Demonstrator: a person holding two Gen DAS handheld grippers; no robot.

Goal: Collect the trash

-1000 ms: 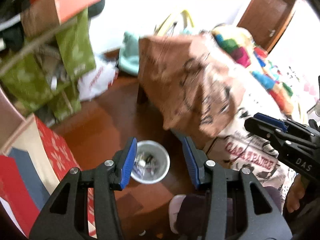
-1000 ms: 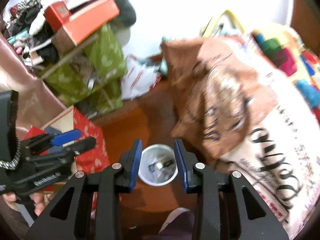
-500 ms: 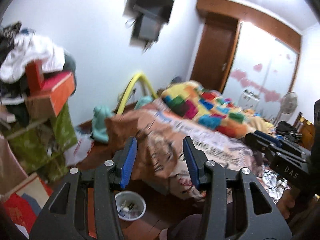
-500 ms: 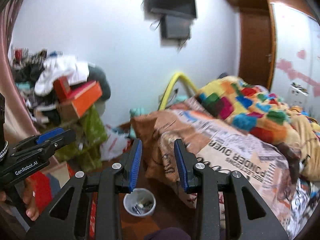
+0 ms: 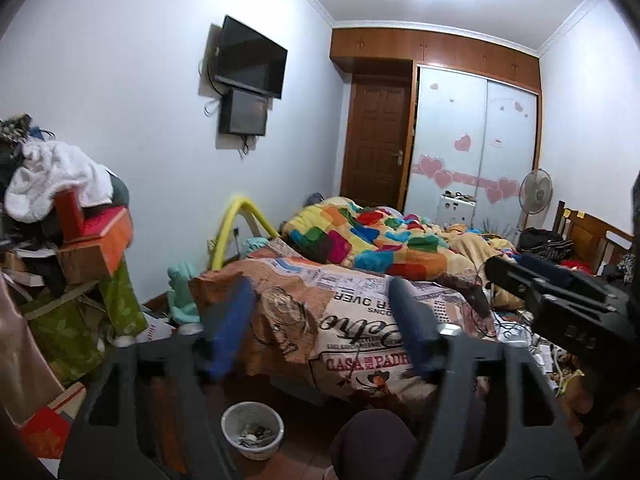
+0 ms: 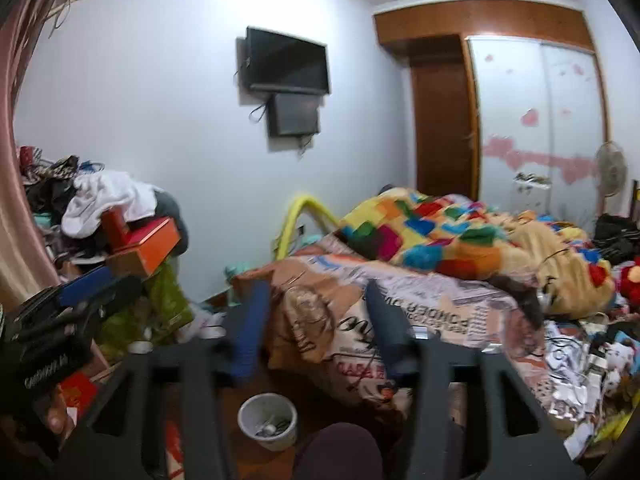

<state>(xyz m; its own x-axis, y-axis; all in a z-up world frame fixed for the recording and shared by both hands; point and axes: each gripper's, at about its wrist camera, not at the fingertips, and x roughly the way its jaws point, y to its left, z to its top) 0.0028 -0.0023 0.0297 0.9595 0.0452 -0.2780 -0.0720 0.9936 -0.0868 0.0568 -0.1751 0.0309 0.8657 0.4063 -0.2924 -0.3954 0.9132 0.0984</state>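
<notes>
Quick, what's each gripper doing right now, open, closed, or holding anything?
Left gripper: open, nothing between its fingers.
Right gripper: open, nothing between its fingers.

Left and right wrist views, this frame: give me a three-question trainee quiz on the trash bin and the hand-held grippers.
1. True or false: the left hand-held gripper holds trash.
2. Where does the white trash bin stand: A on the bed, B on the floor beside the bed, C on the clutter pile?
3. Fill in: the right hand-held gripper has its jaws ____.

Key: 1 false, its jaws are apart with nothing between them; 2 B; 3 open.
</notes>
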